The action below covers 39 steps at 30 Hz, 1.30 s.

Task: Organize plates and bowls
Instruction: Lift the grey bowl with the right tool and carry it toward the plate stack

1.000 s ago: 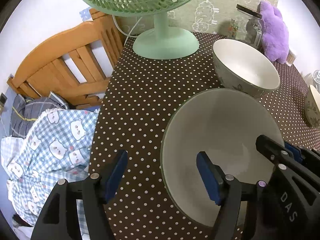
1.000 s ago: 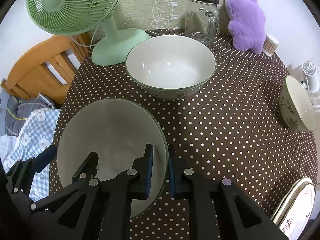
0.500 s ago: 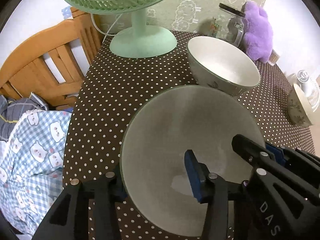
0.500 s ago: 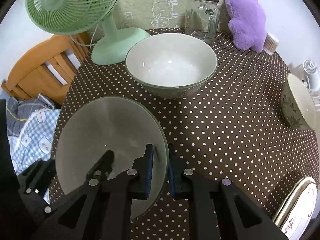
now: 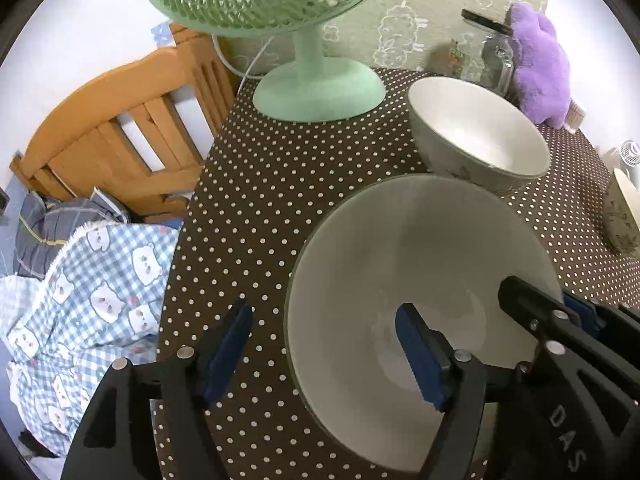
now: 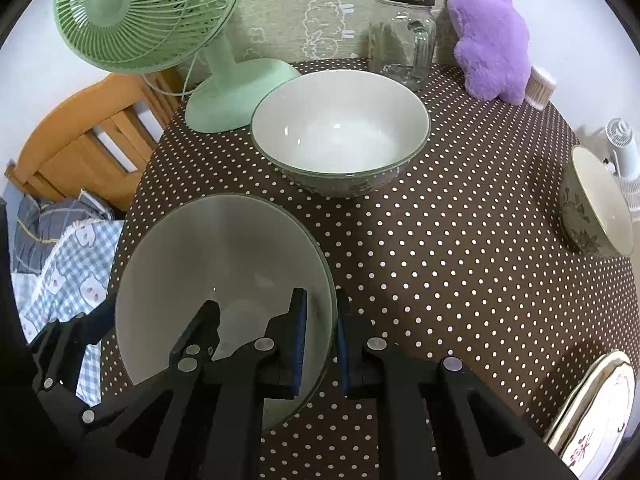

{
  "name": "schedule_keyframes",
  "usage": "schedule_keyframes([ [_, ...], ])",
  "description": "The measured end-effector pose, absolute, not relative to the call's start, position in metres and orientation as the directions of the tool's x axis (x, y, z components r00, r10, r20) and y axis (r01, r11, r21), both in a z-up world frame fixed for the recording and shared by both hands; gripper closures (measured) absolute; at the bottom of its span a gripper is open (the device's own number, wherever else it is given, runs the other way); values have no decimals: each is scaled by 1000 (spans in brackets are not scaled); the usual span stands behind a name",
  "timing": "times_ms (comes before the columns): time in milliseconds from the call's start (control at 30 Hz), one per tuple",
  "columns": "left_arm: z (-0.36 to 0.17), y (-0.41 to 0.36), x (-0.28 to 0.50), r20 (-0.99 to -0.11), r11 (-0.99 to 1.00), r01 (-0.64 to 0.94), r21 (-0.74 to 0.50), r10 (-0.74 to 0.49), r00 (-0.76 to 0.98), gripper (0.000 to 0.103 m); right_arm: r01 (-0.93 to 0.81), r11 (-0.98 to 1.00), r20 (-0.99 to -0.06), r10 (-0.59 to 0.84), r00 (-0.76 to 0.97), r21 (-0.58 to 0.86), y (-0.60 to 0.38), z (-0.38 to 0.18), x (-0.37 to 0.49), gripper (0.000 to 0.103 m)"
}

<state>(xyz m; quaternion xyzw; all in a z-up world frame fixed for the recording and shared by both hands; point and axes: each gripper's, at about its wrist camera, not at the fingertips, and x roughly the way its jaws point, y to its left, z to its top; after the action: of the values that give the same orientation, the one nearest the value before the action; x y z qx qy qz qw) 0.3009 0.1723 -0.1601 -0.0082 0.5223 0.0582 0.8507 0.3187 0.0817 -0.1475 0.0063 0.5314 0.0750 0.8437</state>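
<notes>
On dotted table [image 6: 460, 272]: three bowls [image 6: 340, 136], one plate [image 6: 596, 428].

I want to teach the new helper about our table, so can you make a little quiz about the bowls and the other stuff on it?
1. True or false: the right gripper is shut on the rim of the near bowl.
2. Which thing stands just behind the white bowl? A) the glass jar B) a kettle C) a teapot
3. Fill in: the fan is coloured ____.

Key: 1 true; 2 A; 3 green.
</notes>
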Motion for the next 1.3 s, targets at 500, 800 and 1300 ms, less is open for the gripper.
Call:
schedule_keyframes([
  [500,-167,171,303,-907,992,-76,-96,-55,417,60,-127,986,-900,153,409,110,84,-151,322,87],
  [800,-162,159,284,-913,992,-84,-96,-54,404,60,-131,985,-903,160,398,116,72,-147,303,87],
  [1300,-156,106,234,-920,994,-52,-94,-67,387,60,-103,988,-906,147,396,115,18,-140,243,87],
])
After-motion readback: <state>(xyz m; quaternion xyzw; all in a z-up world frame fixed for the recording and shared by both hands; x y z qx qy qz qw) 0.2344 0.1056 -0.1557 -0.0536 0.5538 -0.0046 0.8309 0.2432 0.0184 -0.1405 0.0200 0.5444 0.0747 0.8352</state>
